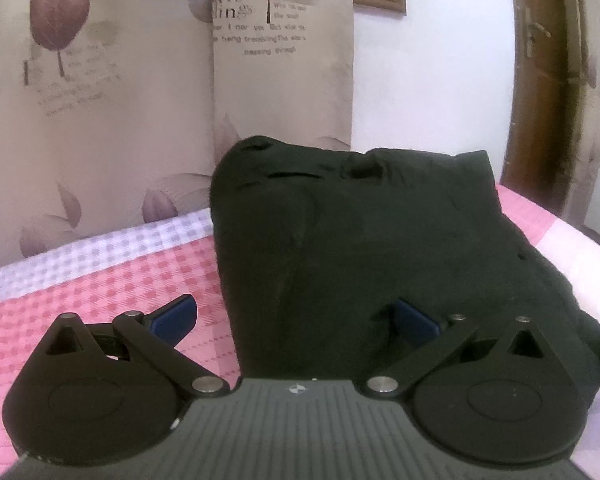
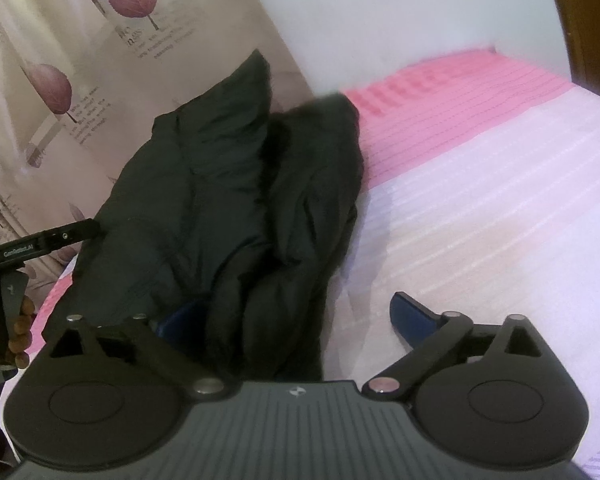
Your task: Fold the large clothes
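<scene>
A dark green-black padded garment lies folded in a thick bundle (image 1: 380,232) on the bed. In the left wrist view my left gripper (image 1: 296,318) stands open at its near left edge. One blue pad (image 1: 176,316) is over the pink sheet and the other pad (image 1: 416,320) rests against the cloth. In the right wrist view the garment (image 2: 228,200) shows rumpled folds. My right gripper (image 2: 296,318) is open wide around its near end, with the left pad (image 2: 180,316) half hidden behind the cloth and the right pad (image 2: 412,320) over the pale sheet. Neither pad presses on the garment.
The bed has a pink and white checked sheet (image 1: 120,280), paler on the right (image 2: 480,220). A leaf-print curtain (image 1: 120,100) hangs right behind the bed. A wooden door (image 1: 552,100) stands at the far right. A hand (image 2: 20,328) grips the other tool's handle at the left edge.
</scene>
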A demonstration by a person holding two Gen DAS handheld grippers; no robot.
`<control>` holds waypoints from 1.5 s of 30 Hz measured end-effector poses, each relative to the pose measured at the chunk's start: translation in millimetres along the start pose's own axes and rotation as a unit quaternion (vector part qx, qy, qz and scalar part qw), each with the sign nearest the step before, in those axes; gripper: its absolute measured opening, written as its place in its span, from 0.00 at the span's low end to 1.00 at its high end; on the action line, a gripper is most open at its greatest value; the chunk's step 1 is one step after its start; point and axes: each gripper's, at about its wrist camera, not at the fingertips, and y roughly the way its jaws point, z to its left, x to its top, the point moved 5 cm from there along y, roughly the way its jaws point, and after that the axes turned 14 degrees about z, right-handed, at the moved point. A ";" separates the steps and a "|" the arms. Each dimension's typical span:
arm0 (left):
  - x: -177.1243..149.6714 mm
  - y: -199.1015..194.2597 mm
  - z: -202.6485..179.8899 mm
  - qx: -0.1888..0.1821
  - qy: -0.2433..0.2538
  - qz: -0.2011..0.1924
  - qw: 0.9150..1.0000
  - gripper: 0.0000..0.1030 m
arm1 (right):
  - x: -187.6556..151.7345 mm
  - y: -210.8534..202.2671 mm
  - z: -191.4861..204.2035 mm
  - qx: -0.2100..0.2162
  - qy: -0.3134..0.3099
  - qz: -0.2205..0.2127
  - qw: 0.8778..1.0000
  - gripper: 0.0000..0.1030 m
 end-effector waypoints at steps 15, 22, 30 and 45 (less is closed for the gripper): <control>-0.5 33.9 22.0 -0.169 -0.022 0.044 0.984 1.00 | 38.0 6.8 -18.1 0.048 0.042 0.010 0.998 1.00; -1.1 43.7 30.5 -0.211 -0.015 0.040 0.977 1.00 | 66.5 40.0 -13.2 0.105 0.029 0.058 0.992 1.00; -2.7 62.9 44.3 -0.268 -0.049 0.059 0.960 1.00 | 89.6 70.0 -3.0 0.160 0.027 0.094 0.982 1.00; -13.5 88.2 79.4 -0.385 -0.112 0.115 0.909 1.00 | 99.9 71.0 -14.2 0.199 -0.042 0.145 0.968 1.00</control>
